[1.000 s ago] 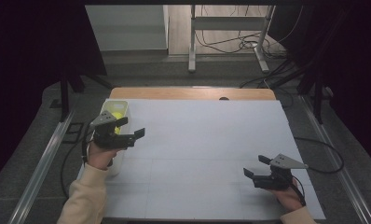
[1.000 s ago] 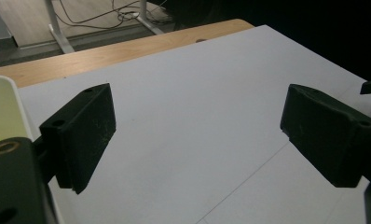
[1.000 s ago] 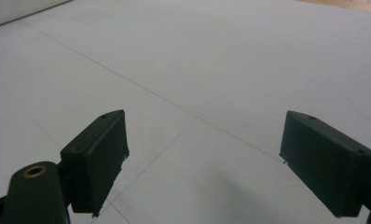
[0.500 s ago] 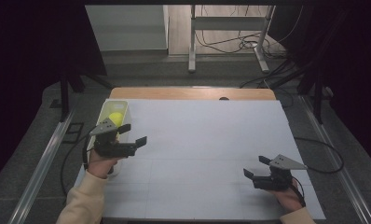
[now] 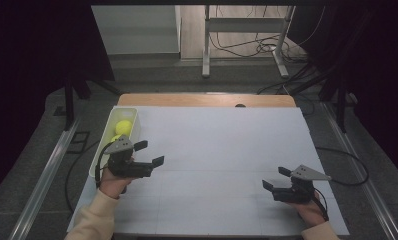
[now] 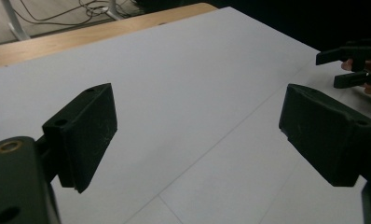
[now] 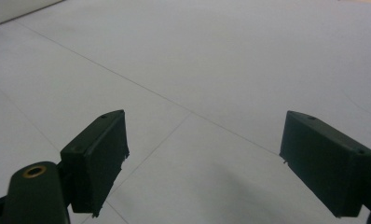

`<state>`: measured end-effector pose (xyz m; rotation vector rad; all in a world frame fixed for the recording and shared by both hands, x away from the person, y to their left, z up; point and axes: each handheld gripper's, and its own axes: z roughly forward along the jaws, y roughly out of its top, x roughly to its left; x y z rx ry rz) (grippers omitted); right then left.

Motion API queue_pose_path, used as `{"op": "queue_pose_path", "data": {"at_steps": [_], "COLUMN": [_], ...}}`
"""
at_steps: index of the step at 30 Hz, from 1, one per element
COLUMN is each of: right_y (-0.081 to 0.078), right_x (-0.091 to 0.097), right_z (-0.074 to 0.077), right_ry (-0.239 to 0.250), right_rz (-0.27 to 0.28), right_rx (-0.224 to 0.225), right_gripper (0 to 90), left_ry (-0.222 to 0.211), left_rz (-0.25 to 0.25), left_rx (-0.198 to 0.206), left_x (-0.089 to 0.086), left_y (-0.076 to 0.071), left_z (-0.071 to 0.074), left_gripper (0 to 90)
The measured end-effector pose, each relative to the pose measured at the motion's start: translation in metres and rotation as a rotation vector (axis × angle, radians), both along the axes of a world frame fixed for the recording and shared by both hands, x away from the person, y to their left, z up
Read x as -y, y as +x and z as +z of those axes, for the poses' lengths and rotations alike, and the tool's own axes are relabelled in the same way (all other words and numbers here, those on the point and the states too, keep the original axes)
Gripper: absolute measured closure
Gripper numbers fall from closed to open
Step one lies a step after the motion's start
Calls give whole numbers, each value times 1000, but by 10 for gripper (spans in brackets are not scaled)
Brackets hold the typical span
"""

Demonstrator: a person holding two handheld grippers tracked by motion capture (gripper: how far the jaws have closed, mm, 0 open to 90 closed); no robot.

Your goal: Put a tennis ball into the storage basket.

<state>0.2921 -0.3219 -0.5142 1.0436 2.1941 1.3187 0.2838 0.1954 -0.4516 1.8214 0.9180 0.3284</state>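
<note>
Now both grippers, left (image 5: 149,153) and right (image 5: 275,177), gape empty (yellow balls (image 5: 123,127) nearby)

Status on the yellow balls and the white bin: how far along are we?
Looks done: two yellow balls lie in the white bin at the table's left edge. In hand: nothing; the left gripper beside the bin and the right gripper both have open, empty jaws. Left: no other ball shows on the table.

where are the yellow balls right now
In the high view the yellow balls lie inside the white bin at the table's left edge, just beyond the left gripper.
</note>
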Motion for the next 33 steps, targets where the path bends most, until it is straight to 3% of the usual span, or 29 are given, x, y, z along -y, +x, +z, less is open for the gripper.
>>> {"op": "queue_pose_path", "data": {"at_steps": [14, 16, 21, 33], "right_y": [-11, -12, -13, -16], "right_x": [-6, -8, -9, -14], "right_z": [3, 3, 2, 1], "right_ry": [-31, -31, -19, -7], "right_rz": [11, 17, 32, 70], "right_rx": [18, 17, 5, -17], "right_gripper": [154, 154, 154, 154], "left_ry": [13, 40, 50, 41], "left_rz": [-97, -98, -96, -73], "left_rx": [-8, -3, -8, -43], "left_x": [16, 19, 19, 4], "left_y": [-32, -35, -37, -37], "left_z": [-27, -33, -44, -56], "left_gripper": [129, 129, 129, 132]}}
